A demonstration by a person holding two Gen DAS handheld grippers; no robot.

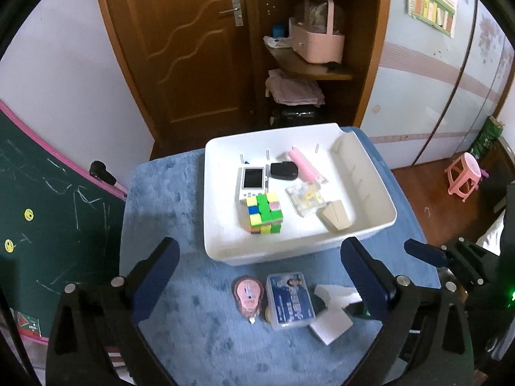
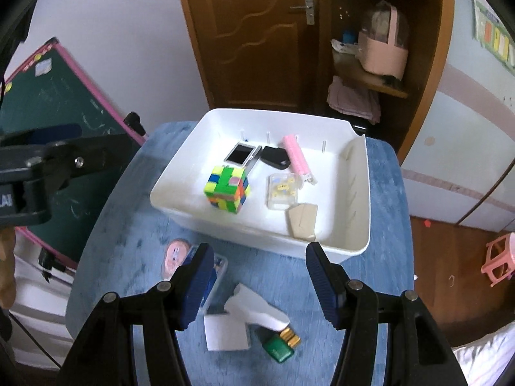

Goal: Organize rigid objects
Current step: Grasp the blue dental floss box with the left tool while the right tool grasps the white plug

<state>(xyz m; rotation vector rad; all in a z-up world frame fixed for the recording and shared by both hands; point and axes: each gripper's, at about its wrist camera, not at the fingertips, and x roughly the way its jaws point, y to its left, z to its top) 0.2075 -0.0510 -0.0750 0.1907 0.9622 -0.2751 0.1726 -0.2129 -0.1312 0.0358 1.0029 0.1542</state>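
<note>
A white bin (image 1: 219, 251) (image 2: 362, 247) sits on a blue cloth table. In it lie a colourful puzzle cube (image 1: 264, 214) (image 2: 227, 189), a white handheld device (image 1: 252, 178) (image 2: 239, 153), a black case (image 1: 283, 170) (image 2: 273, 157), a pink tube (image 1: 305, 164) (image 2: 297, 157), a clear box (image 1: 305, 199) (image 2: 283, 191) and a tan piece (image 1: 334, 217) (image 2: 302, 220). In front of the bin lie a pink tag (image 1: 248, 296) (image 2: 175, 257), a blue card box (image 1: 289, 300) (image 2: 219, 265), a white piece (image 1: 333, 313) (image 2: 244, 315) and a green object (image 2: 280, 347). My left gripper (image 1: 260, 276) is open and empty above them. My right gripper (image 2: 260, 276) is open and empty.
A green chalkboard (image 1: 48, 212) (image 2: 61, 106) leans at the left. A wooden door and shelf (image 1: 309, 67) (image 2: 376, 87) stand behind the table. A pink stool (image 1: 463, 177) (image 2: 499, 262) is on the floor at right. The right gripper's finger shows in the left wrist view (image 1: 425, 252).
</note>
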